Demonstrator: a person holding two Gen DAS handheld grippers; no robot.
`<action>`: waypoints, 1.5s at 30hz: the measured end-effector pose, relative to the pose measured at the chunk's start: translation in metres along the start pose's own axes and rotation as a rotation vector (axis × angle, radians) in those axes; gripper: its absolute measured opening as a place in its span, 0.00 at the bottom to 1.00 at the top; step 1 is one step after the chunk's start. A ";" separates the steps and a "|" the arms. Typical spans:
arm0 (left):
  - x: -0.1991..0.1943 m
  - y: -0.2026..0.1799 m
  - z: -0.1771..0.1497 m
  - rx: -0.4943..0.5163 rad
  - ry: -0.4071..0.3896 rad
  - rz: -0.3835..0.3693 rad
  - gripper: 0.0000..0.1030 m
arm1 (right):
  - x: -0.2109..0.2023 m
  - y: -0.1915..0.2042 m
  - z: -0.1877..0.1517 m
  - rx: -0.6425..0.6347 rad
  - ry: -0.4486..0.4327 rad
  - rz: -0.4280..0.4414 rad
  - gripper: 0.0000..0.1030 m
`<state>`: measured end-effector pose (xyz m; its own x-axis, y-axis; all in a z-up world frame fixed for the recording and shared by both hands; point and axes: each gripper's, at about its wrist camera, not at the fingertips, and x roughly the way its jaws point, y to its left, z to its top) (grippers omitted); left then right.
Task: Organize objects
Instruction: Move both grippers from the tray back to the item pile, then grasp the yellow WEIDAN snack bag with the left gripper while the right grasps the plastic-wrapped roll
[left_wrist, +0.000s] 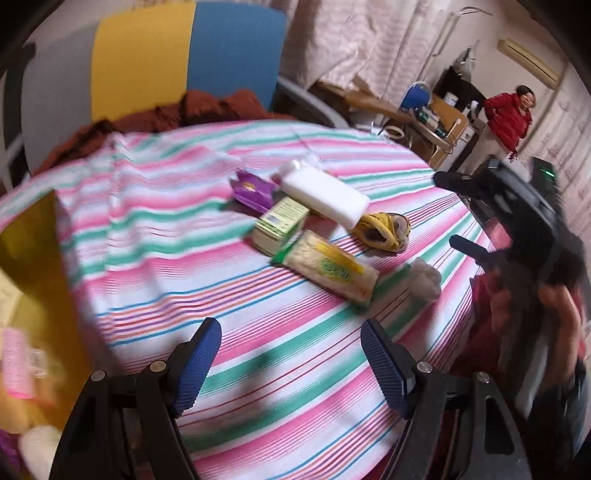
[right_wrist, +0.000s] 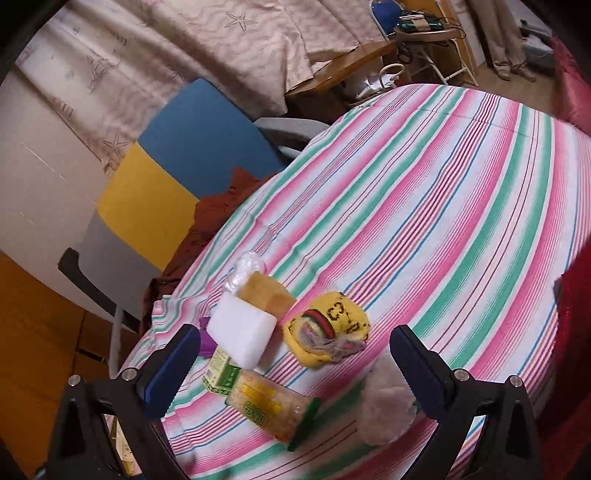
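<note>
A small heap lies on the striped tablecloth (left_wrist: 155, 221): a white block (left_wrist: 325, 194), a purple packet (left_wrist: 251, 186), a green box (left_wrist: 280, 221), a yellow-green snack pack (left_wrist: 332, 269), a yellow knitted piece (left_wrist: 384, 227) and a white fluffy wad (left_wrist: 424, 277). My left gripper (left_wrist: 291, 363) hovers open over bare cloth, short of the heap. In the right wrist view the white block (right_wrist: 242, 330), snack pack (right_wrist: 269, 406), yellow knitted piece (right_wrist: 325, 332) and white wad (right_wrist: 384, 406) lie between and ahead of my open right gripper (right_wrist: 291, 363). The right gripper (left_wrist: 480, 221) also shows as a dark blur at the table's right edge.
A yellow box (left_wrist: 37, 266) with pink and pale items stands at the left. A chair with a blue and yellow back (left_wrist: 184, 59) and brown cloth sits behind the table. A person in a red jacket (left_wrist: 508, 118) stands far right near a cluttered desk.
</note>
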<state>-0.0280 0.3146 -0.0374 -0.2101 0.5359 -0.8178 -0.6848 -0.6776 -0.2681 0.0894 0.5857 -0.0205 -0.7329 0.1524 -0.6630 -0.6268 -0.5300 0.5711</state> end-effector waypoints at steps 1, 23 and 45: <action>0.009 -0.003 0.004 -0.022 0.022 -0.007 0.77 | 0.000 0.000 0.000 0.005 -0.003 0.008 1.00; 0.113 -0.037 0.044 -0.154 0.117 0.174 0.78 | -0.008 -0.022 0.003 0.134 -0.018 0.184 1.00; 0.023 0.021 -0.048 0.068 0.053 0.047 0.47 | 0.014 -0.018 -0.001 0.113 0.146 0.178 1.00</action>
<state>-0.0138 0.2881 -0.0868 -0.2072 0.4756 -0.8549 -0.7212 -0.6647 -0.1950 0.0901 0.5963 -0.0407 -0.7936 -0.0614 -0.6054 -0.5230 -0.4397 0.7301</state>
